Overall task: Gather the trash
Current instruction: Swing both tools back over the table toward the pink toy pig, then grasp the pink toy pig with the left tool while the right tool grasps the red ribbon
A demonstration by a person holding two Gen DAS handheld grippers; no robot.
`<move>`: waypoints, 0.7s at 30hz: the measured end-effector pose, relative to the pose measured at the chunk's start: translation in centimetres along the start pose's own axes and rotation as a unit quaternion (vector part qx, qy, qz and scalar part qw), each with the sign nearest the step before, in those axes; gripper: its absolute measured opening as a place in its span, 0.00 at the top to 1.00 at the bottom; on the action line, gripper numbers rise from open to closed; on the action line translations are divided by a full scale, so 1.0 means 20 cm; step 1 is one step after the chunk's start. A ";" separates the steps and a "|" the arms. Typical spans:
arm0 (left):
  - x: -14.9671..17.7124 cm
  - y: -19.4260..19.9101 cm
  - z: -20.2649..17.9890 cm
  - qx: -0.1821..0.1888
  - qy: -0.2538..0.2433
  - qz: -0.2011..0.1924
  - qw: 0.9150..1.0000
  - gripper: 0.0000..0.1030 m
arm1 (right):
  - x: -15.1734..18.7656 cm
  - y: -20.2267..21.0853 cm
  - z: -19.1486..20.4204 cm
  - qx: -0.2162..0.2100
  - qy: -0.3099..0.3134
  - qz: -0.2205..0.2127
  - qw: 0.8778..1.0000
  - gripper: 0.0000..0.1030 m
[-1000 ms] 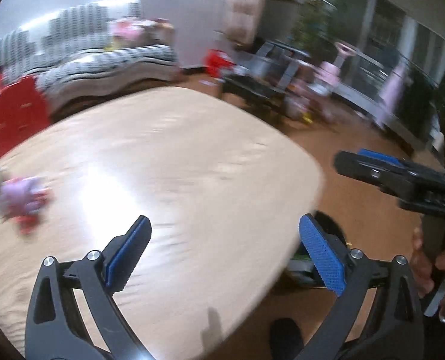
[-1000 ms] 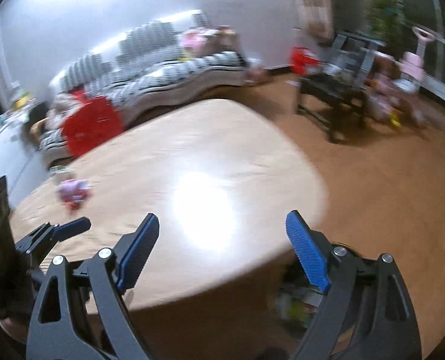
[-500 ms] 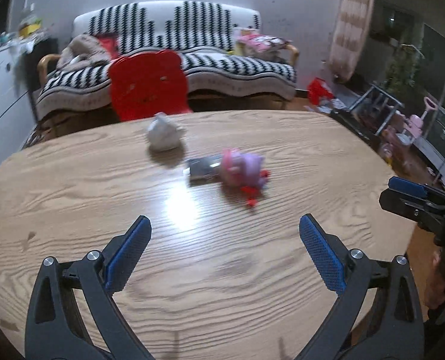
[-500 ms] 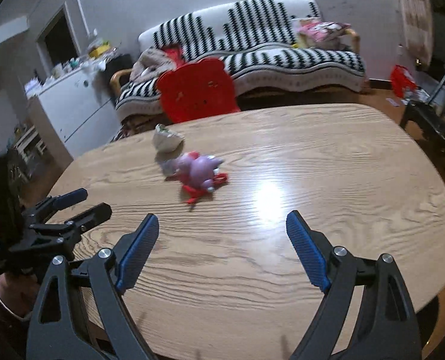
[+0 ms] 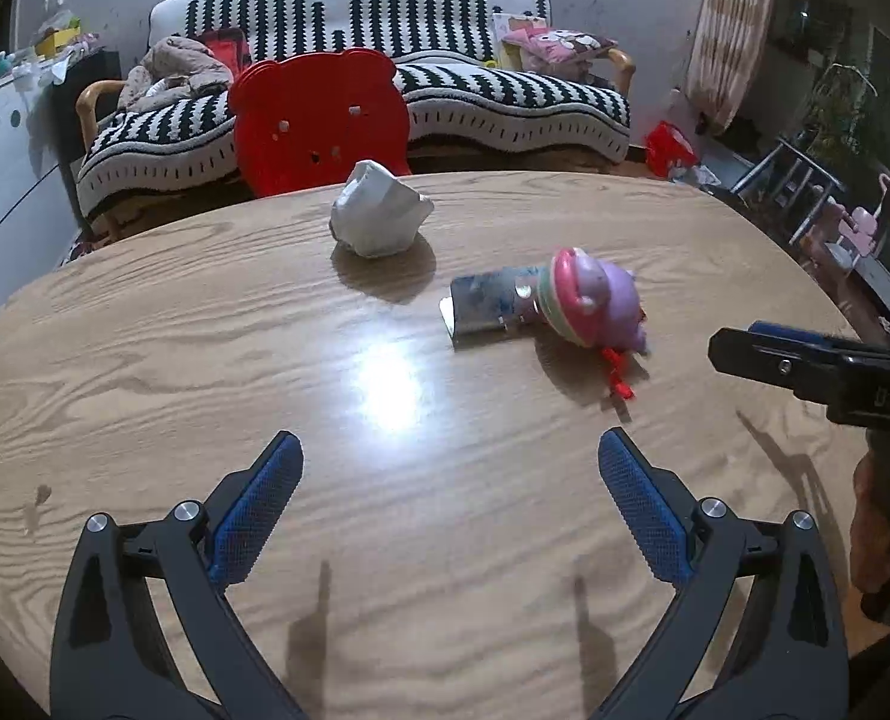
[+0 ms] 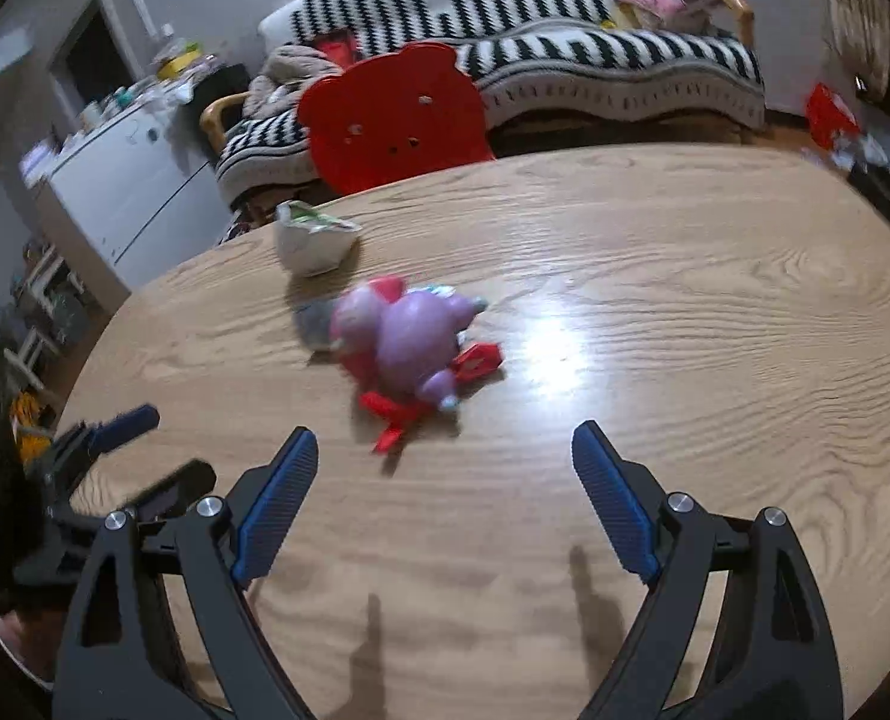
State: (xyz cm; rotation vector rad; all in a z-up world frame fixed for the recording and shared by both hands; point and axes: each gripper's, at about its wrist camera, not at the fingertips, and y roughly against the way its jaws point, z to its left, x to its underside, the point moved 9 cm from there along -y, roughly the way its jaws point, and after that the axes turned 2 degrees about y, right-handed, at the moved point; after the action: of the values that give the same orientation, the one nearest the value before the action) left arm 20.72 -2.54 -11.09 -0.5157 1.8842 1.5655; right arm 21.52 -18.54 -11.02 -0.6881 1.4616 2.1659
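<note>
on the wooden table [image 5: 145, 360] nothing is collected yet: a crumpled white wrapper [image 5: 379, 217] lies far left, a flat foil packet [image 5: 484, 306] touches a pink toy [image 5: 592, 306] mid-table. left gripper [image 5: 445, 504] and right gripper [image 6: 442, 498] both hover near the front edge, jaws wide and empty.

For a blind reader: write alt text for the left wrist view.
The open left gripper hovers over a wooden table holding a crumpled white wrapper, a flat silvery packet and a pink toy. The right gripper enters at right.
</note>
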 end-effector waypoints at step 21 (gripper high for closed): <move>-0.25 -0.45 -0.32 0.090 0.076 0.027 0.993 0.34 | -0.17 -0.04 -0.31 -0.019 -0.089 -0.015 0.996 0.19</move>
State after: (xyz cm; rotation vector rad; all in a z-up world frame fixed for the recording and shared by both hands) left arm 28.92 -11.13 -13.55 -0.5194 2.1484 1.4054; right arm 25.61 -24.41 -11.49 -0.5099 1.3143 2.1760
